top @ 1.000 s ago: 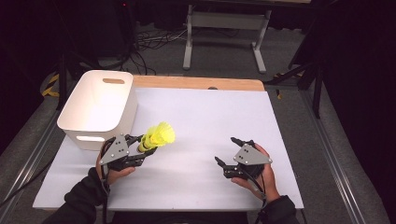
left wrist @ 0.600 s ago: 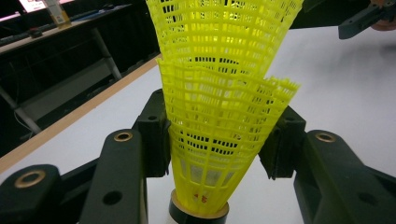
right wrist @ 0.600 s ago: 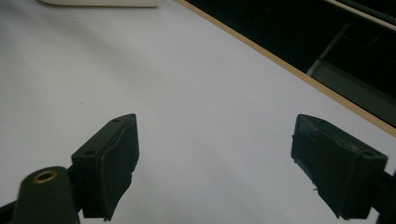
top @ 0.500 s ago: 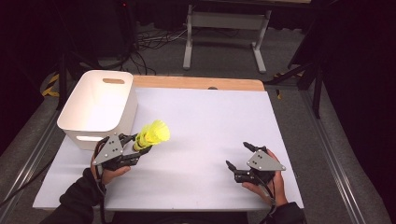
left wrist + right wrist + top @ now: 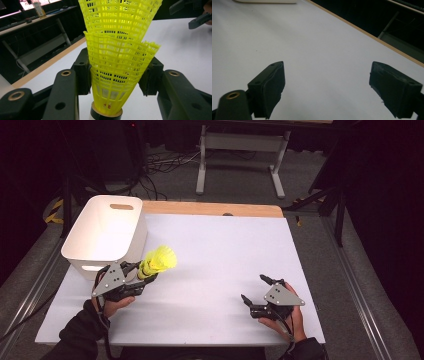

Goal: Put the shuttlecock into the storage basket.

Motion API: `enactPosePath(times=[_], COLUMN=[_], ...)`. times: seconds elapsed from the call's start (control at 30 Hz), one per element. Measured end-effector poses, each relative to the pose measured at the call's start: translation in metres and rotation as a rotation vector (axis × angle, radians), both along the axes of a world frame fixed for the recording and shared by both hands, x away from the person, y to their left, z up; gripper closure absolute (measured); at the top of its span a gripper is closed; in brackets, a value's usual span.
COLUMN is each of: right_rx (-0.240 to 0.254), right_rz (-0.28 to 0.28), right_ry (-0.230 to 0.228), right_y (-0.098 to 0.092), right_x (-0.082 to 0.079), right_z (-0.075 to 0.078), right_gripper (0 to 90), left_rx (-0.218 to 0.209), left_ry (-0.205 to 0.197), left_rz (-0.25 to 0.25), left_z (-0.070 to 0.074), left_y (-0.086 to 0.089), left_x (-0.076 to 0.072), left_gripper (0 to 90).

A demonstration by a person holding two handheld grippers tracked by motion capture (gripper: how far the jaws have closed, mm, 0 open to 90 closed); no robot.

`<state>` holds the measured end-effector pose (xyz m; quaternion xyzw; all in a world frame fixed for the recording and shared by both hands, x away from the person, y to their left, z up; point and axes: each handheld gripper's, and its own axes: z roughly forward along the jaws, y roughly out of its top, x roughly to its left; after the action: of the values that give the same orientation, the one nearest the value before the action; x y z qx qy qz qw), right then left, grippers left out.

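My left gripper (image 5: pixel 142 272) is shut on a yellow mesh shuttlecock (image 5: pixel 159 260) near the table's front left, with the skirt pointing up and to the right. In the left gripper view the two black jaws press both sides of the skirt (image 5: pixel 120 50); a second skirt looks nested inside it, and the cork base sits low between the jaws. My right gripper (image 5: pixel 253 288) rests near the front right of the white table (image 5: pixel 220 250). Its jaws have just been opening and now stand wide (image 5: pixel 327 82) with nothing between them.
A white plastic bin (image 5: pixel 80 256) with handle cutouts stands at the left of the table, just behind my left gripper. A wooden strip runs along the table's far edge. A metal stand and cables lie on the dark floor beyond.
My right gripper has moved a little to the right and toward the near edge, sinking closer to the table. The left gripper and shuttlecock have hardly moved.
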<state>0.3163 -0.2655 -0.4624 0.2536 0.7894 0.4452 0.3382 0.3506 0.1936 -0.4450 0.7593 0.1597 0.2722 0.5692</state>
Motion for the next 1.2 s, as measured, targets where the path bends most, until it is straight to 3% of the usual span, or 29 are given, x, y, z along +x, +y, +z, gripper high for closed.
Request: enactPosePath(times=[1.2], right_rx=[0.001], right_rz=[0.011], right_ry=[0.007], right_y=[0.005], right_x=[0.003], right_z=[-0.003], right_gripper=[14.4], left_rx=[-0.085], left_ry=[-0.047], left_rz=[0.061], left_z=[0.023], left_y=[0.028], left_x=[-0.007], left_gripper=[53.1])
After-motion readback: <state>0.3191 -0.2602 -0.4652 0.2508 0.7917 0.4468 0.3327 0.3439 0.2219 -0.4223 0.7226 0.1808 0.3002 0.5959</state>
